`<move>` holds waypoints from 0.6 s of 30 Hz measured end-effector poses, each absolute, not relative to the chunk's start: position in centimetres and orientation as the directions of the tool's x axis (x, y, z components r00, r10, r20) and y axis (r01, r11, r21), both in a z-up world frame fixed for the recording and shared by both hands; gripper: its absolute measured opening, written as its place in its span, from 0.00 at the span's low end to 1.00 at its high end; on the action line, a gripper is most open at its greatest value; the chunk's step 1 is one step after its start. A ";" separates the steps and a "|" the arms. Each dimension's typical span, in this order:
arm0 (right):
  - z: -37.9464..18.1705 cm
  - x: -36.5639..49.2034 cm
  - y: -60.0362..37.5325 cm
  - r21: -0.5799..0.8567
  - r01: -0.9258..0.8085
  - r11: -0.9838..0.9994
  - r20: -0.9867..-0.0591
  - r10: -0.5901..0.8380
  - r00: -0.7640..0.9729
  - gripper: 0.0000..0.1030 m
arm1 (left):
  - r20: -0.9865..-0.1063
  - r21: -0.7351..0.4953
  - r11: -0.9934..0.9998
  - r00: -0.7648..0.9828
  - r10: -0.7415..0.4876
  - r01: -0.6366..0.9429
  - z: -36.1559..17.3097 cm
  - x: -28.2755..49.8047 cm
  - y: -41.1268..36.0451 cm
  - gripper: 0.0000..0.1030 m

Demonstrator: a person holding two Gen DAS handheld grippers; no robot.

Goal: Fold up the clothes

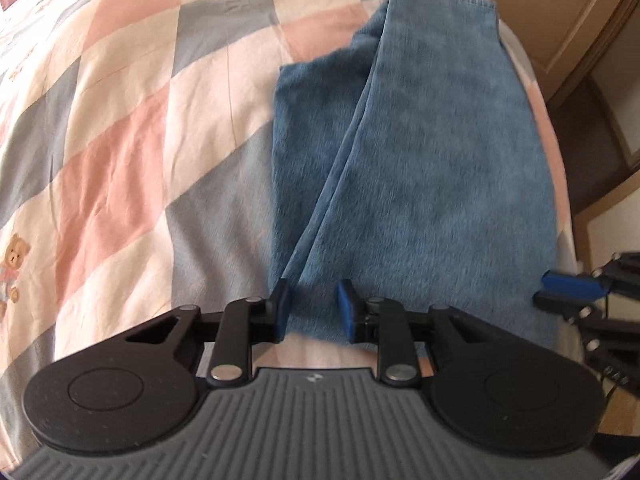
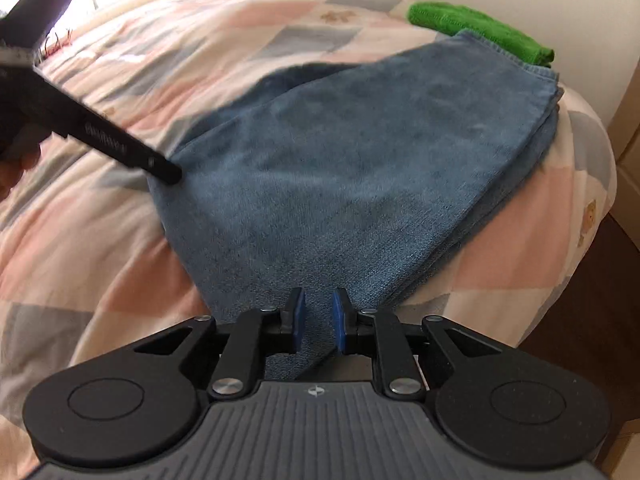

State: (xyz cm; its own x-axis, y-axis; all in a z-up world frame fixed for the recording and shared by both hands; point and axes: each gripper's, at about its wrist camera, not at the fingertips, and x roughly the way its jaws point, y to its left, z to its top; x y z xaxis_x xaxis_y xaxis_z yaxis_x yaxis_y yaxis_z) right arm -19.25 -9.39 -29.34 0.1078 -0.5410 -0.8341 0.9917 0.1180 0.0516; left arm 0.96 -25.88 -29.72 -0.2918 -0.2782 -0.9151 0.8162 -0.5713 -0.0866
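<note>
The blue cloth (image 1: 420,168) lies part-folded on the bed (image 1: 120,140), near its edge, long axis running from both grippers toward the green cloth (image 2: 480,30). The left gripper (image 1: 314,310) and right gripper (image 2: 318,326) sit at its near hem, fingers parted, cloth between them but apparently not pinched. No readable writing shows

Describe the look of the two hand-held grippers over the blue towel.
Both match: left hand-held gripper and right hand-held gripper have blue pads on black fingers, black linkage bars with silver rivets, round black discs either side, and a grey ribbed body bearing a small white logo.
</note>
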 end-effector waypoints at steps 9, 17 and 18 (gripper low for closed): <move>-29.8 -17.7 -7.0 -0.070 0.971 0.228 -0.846 -0.530 0.064 0.31 | -0.939 0.148 -0.719 -0.132 -0.317 0.679 -31.2 1.0 -21.4 0.21; -31.1 -11.5 -3.2 -0.471 0.772 0.427 -0.723 -0.688 -0.061 0.69 | -0.711 0.675 -0.738 -0.262 -0.653 0.008 -33.3 -1.0 -12.7 0.43; -31.8 -10.7 -3.0 -0.522 0.727 0.446 -0.707 -0.703 -0.076 0.69 | -0.669 0.729 -0.677 -0.317 -0.673 -0.100 -34.5 -0.7 -11.9 0.43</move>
State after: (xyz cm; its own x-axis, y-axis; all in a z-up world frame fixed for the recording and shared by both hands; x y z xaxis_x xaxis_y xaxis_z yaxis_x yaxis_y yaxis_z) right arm -10.67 -3.01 -31.83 -0.0756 -0.7032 -0.7069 0.7268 0.4465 -0.5219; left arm -0.68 -11.89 -34.49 -0.3171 -0.6726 -0.6686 -0.0997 -0.6775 0.7288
